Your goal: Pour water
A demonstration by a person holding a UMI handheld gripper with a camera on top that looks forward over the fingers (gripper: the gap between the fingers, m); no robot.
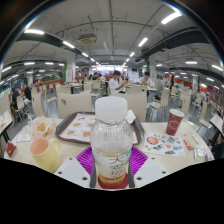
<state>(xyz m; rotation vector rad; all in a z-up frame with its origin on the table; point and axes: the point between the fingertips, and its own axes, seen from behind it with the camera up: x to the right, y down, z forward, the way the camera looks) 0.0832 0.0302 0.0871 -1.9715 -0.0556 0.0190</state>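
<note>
Canteen table [150,125]: my gripper [111,163] clenches the upright water bottle [111,140] (white cap on), tray [75,127] beyond.

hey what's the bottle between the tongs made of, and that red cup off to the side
Bottle: likely clear glossy plastic; see-through body, white cap, paper-like label. The tongs press it from both sides. Red cup: looks like matte printed paper, though that is uncertain.

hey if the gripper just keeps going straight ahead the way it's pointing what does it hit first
The gripper already has the capped water bottle between its fingers, so nothing comes before that. Straight beyond the bottle lies the brown tray with papers on it, probably next in line, though depth is hard to judge.
</note>
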